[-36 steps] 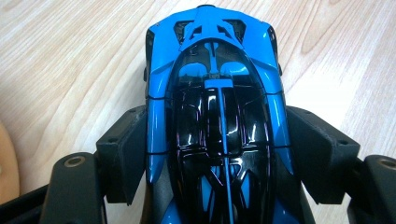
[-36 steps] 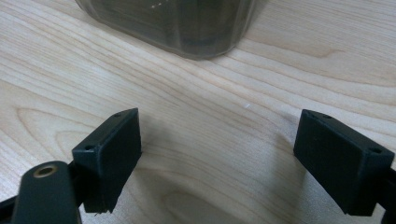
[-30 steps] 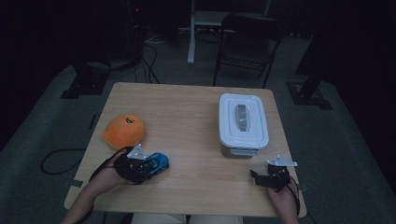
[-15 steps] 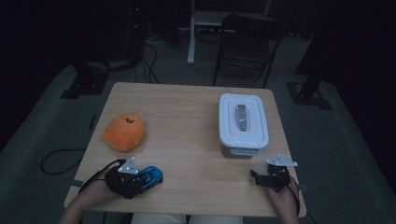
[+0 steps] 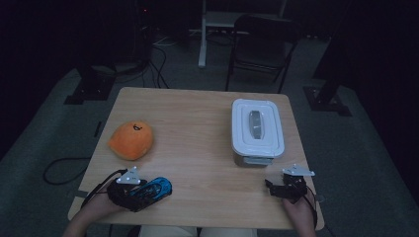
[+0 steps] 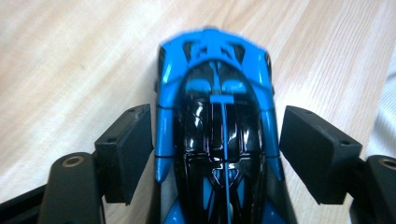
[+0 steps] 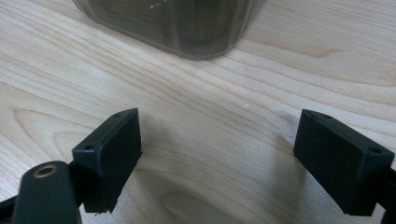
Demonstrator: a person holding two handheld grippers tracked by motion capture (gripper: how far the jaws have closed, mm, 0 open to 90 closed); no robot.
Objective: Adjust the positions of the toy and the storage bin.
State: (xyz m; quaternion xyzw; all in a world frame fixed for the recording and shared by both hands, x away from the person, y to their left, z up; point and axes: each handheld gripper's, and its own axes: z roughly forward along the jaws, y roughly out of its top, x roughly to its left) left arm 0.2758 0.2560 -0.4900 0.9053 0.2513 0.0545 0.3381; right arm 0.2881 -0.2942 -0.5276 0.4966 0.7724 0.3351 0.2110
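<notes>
- The blue toy car point(image 6: 217, 135) lies on the bench point(image 5: 197, 148), at the near-left corner, well apart from the white lidded container point(image 5: 257, 131) and on the near side of the orange plush point(image 5: 131, 140).
- My left tongs point(image 6: 217, 154) straddle the car's body lengthwise. The jaws stand about half open. The left pad sits at the blue side panel; a narrow gap shows at the right pad. I judge the car bracketed, not firmly clamped.
- Step in hand, as I judge it: secure the car for carrying toward the container.
- To do it well: centre the car between the pads, close evenly on the blue flanks at mid-body, not the tapered nose, and keep the tongs level so the wheels do not roll it out.
- The glossy black roof looks slippery; grip the sides only.
- My right tongs point(image 7: 219, 158) hover wide open and empty just in front of the container's near corner, ready to deal with the lid.
</notes>
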